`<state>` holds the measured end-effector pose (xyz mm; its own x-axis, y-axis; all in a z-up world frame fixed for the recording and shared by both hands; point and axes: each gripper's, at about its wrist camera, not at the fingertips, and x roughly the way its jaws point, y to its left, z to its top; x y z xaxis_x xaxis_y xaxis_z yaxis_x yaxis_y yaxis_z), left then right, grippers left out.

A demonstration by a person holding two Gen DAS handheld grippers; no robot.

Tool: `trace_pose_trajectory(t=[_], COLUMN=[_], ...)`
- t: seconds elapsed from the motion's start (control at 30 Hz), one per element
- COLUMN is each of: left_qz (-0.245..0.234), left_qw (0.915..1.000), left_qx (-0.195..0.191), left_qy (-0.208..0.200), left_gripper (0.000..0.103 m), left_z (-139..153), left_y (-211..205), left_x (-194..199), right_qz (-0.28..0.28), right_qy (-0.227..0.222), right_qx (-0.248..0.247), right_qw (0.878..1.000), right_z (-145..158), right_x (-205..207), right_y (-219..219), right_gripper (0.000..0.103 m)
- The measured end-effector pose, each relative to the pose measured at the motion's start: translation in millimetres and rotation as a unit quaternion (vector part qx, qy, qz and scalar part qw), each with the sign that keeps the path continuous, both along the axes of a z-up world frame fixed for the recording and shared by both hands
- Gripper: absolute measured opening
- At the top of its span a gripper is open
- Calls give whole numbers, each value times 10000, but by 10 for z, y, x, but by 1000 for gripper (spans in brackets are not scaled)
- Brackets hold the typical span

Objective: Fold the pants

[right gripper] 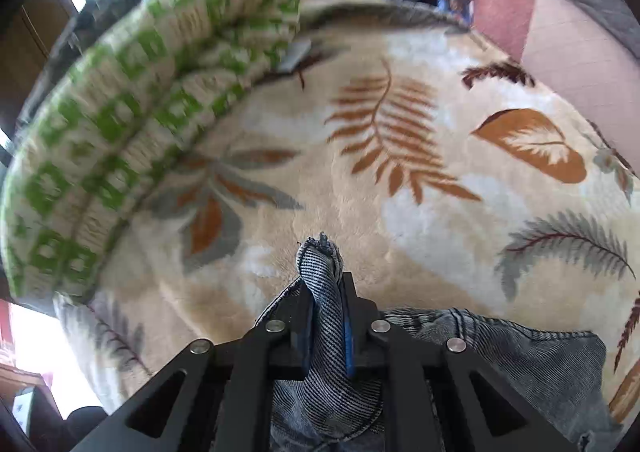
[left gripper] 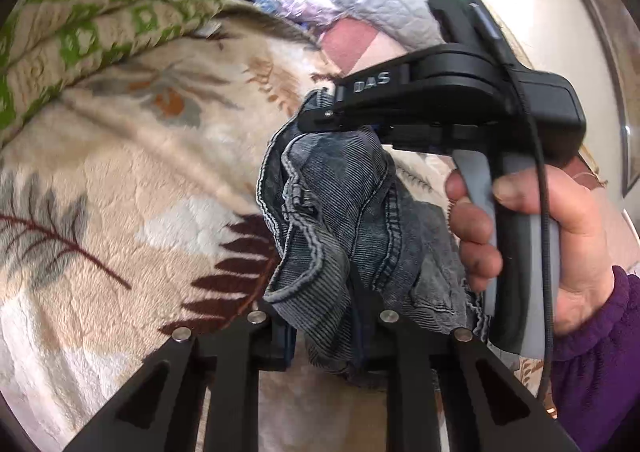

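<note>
The left claw (left gripper: 326, 336) is closed on a bunch of the pants (left gripper: 344, 212); the grey-blue denim is pressed between its two fingers and rises in front of it in thick folds with stitched seams. The right claw (right gripper: 326, 326) is also closed, and a narrow twisted strip of the pants (right gripper: 326, 316) stands up between its pads, with a frayed corner just beyond the fingertips. In the left wrist view the right claw (left gripper: 320, 108) shows from the side, above and beyond the left claw, biting the top edge of the same cloth. A hand (left gripper: 532, 236) in a purple sleeve (left gripper: 600, 332) holds its grey handle to the right.

More denim lies under and to the right of the right claw, on a cream blanket (right gripper: 360, 220) with a leaf pattern. Ahead of both claws this blanket is bare and wide. To the left of them a folded quilt (right gripper: 120, 132) with green squares makes a high edge. Far ahead right, a pink and grey cover (right gripper: 560, 52) borders the blanket.
</note>
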<state>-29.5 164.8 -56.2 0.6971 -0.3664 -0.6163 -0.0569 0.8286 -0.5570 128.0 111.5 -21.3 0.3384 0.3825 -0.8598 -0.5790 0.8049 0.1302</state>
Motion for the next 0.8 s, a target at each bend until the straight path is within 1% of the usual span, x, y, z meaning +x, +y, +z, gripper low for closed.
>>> trace_pose_trajectory(t=[0.13, 0.2, 0.23, 0.33, 0.4, 0.5, 0.57, 0.6, 0.67, 0.8], left_qz=[-137, -276, -344, -631, -891, -1244, -1449, -1591, -1761, -2105], left_qw=[9991, 9972, 9961, 9905, 9845, 9770, 9742, 9715, 9672, 9614], left_qx=[142, 276, 328, 483, 662, 871, 841, 862, 972, 993], left_qy=[-383, -641, -746, -1118, -1359, -1496, -1511, -1534, -1550, -1467], left_gripper=[21, 21, 21, 21, 21, 21, 21, 21, 21, 21], left_z=[137, 232, 292, 403, 477, 555, 592, 607, 612, 604], left_y=[-117, -233, -226, -396, -576, -861, -1063, -1194, -1372, -1737], left_x=[-74, -121, -150, -258, -343, -417, -496, -513, -509, -463], right_qz=[-193, -323, -376, -526, -642, -800, -903, -971, -1108, -1396], right_qy=[-208, -317, -359, -490, -547, -549, -572, -605, -619, -588], right_qx=[452, 752, 898, 1314, 1611, 1986, 2133, 2191, 2387, 2668], right_qw=[9986, 9961, 9946, 9887, 9833, 9753, 9711, 9690, 9628, 9518], right_z=[258, 416, 475, 631, 724, 803, 827, 831, 829, 762], right_x=[-129, -191, -215, -325, -395, -466, -529, -564, -631, -728], right_y=[-256, -469, -558, -865, -1112, -1479, -1742, -1889, -2199, -2761], right_gripper=[11, 11, 11, 11, 11, 11, 11, 11, 11, 11])
